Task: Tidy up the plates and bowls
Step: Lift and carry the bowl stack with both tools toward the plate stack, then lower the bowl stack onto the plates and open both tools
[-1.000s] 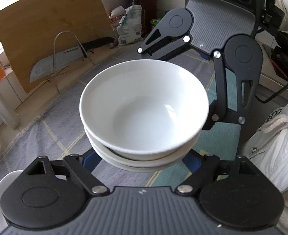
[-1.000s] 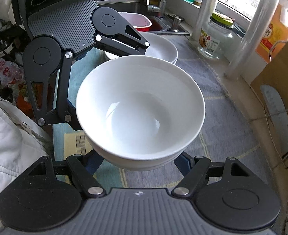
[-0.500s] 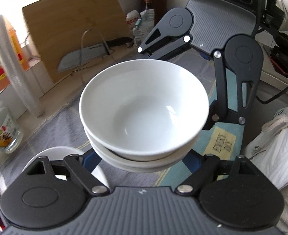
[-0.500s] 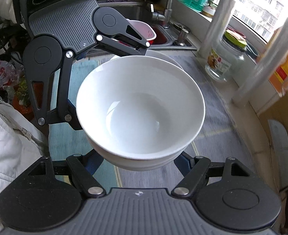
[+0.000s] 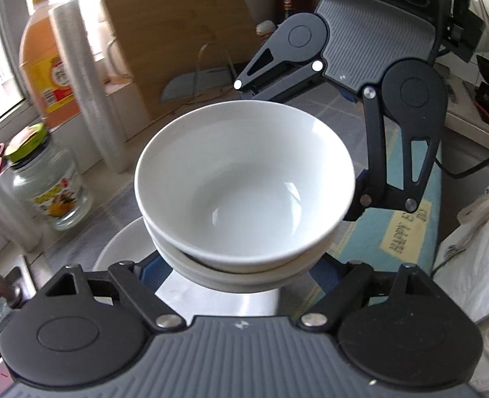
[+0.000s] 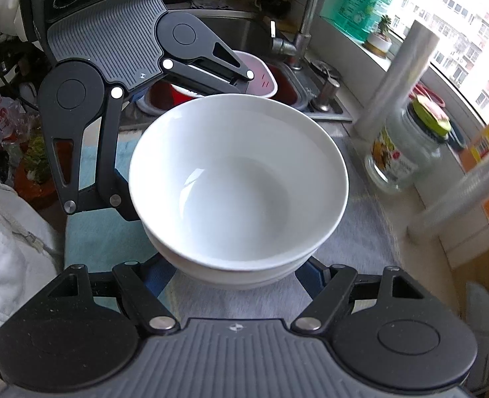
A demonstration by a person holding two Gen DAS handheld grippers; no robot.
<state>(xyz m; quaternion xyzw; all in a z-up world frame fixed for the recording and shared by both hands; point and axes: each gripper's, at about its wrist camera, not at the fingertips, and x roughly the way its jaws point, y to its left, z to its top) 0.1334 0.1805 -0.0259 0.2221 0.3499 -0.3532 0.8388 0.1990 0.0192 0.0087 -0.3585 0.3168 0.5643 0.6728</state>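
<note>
- My left hand-held gripper [image 5: 244,262] and my right hand-held gripper [image 6: 236,265] grasp the stack of white bowls [image 5: 244,182] together, from opposite sides.
- The stack is two bowls nested one in the other, upright; the rim of the lower bowl [image 5: 231,275] shows under the upper one.
- In the left wrist view my blue fingers [image 5: 151,265] sit against the lower bowl's wall, clenched on it; the right gripper's fingers press from the far side.
- The stack hangs above the desk [image 6: 360,242], which is covered by a grey cloth, not touching it.
- Below the stack, in the left wrist view, lies a white plate [image 5: 118,248] on the desk.
- A glass jar [image 5: 50,189] with a green lid stands near the window side, beside a clear roll [image 5: 85,83] and an orange bottle [image 5: 46,63].
- A wooden cutting board [image 5: 178,33] leans upright behind them.
- The right wrist view shows the sink [image 6: 310,96] and faucet [image 6: 304,33] beyond the bowls, with a red-and-white container [image 6: 261,79] in it.
- A white sleeve [image 6: 8,248] shows at the edge.
</note>
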